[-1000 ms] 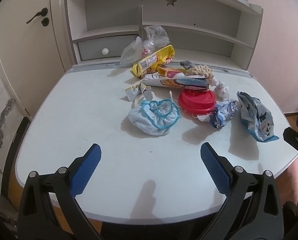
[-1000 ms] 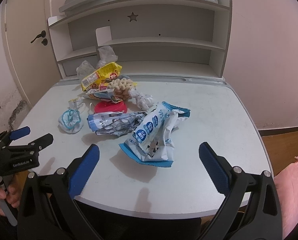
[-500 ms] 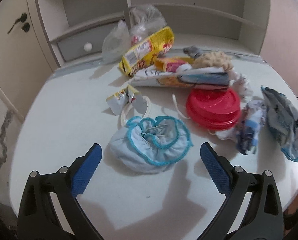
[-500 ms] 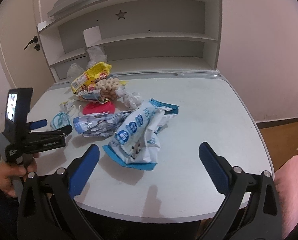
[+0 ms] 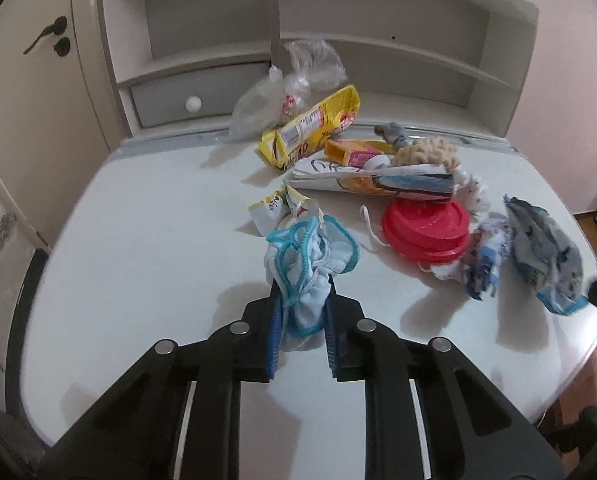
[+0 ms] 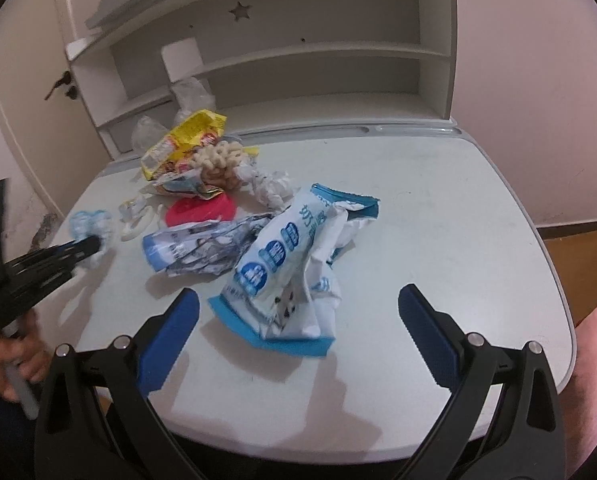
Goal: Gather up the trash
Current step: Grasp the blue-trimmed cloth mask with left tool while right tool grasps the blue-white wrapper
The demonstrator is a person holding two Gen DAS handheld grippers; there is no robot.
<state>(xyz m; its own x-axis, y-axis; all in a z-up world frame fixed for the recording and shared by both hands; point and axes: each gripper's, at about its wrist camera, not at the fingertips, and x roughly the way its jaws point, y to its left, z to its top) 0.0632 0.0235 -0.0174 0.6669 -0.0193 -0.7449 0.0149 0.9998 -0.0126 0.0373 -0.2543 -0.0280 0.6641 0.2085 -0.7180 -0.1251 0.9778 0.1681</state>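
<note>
While its jaws have just been closing, the left gripper (image 5: 301,312) pinches the crumpled blue-trimmed cloth cover (image 5: 308,268) between its fingers (image 5: 275,332), the bundle's long axis running away from the camera towards the red lid (image 5: 424,230). Beside that lid lies the blue-and-white wrapper (image 6: 290,264), lengthwise between the right gripper's (image 6: 298,320) wide-open, empty fingers on the bench (image 6: 438,208).

Rounded pale grey worktop (image 5: 146,240), shelf unit along its far edge. Lying on it: clear crumpled plastic bag (image 5: 274,104), yellow snack wrapper (image 5: 310,130), small orange carton (image 5: 352,151), rolled printed paper (image 5: 374,182), round red plastic lid (image 5: 426,230), torn white sachet (image 5: 278,210), crumpled blue-and-white foil wrapper (image 6: 202,246), large blue-and-white wipes packet (image 6: 294,268), white tissue wad (image 6: 272,190).
</note>
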